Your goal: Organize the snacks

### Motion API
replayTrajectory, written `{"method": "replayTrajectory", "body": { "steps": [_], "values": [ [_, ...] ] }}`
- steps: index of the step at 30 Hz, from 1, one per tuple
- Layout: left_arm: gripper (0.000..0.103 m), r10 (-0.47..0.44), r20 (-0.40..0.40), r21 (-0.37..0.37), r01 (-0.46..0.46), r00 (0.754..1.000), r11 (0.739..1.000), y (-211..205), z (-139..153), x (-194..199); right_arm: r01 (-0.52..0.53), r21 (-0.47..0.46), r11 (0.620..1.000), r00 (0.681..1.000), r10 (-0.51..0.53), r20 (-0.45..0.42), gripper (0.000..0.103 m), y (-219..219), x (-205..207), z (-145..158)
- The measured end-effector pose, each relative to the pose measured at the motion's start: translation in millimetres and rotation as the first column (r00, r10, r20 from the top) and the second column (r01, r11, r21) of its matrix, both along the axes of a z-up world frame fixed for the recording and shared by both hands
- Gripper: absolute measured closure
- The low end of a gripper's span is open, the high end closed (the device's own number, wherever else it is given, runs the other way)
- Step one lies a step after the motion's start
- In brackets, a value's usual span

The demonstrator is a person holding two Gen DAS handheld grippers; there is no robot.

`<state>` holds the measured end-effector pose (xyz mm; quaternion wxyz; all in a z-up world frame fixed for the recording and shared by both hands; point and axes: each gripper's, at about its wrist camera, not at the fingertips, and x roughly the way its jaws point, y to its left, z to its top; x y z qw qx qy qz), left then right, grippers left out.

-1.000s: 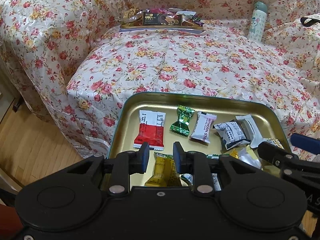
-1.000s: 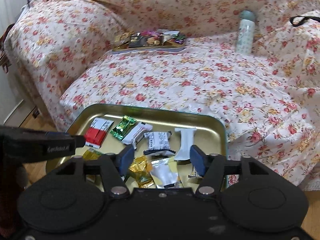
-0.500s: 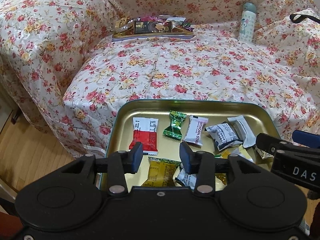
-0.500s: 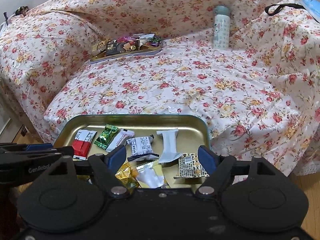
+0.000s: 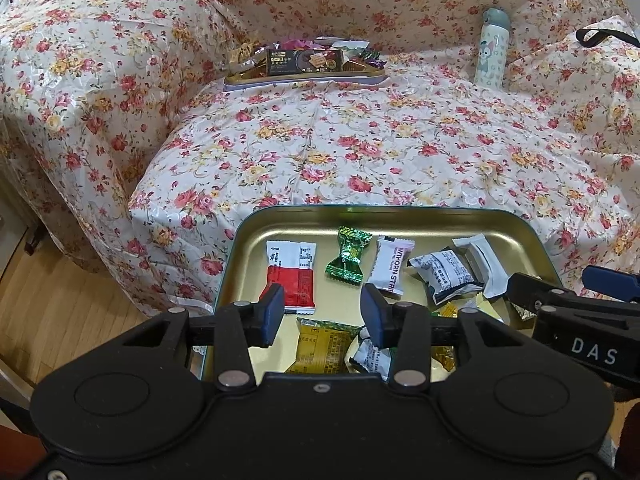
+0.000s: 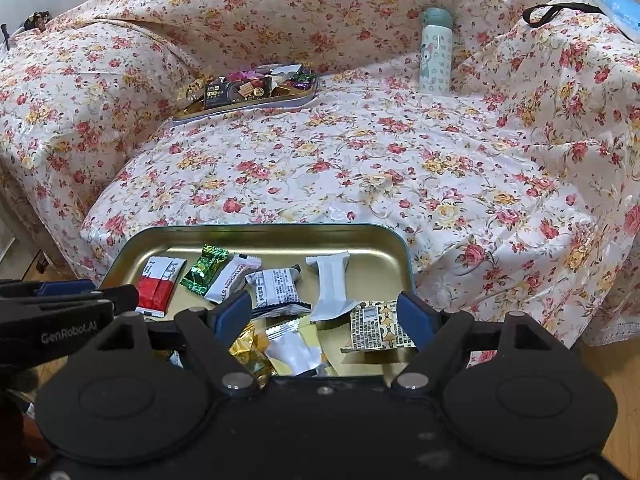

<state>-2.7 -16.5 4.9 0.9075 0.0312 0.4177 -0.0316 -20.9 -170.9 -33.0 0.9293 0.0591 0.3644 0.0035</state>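
Note:
A gold tin tray lies at the near edge of the flowered sofa seat. It holds several wrapped snacks: a red and white packet, a green candy, a white bar and a yellow packet. My left gripper is open and empty above the tray's near left part. My right gripper is open wider and empty above the tray's near right part. A second tray heaped with snacks sits at the back of the seat.
A pale green bottle stands upright against the sofa back at right. A black strap lies on the right armrest. Wooden floor shows at lower left, below the seat's edge.
Both grippers have pulled back and up from the near tray, so more of the sofa shows. Both pairs of fingers have opened wider. The snacks have not moved.

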Motion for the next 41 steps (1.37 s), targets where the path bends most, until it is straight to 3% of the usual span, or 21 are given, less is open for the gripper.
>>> {"method": "replayTrajectory", "body": {
  "steps": [41],
  "values": [
    [0.051, -0.008, -0.046, -0.007, 0.008, 0.999, 1.000, -4, -10, 5, -0.011, -0.003, 1.000, 1.000, 0.011, -0.028, 0.020, -1, 5, -9]
  ]
}}
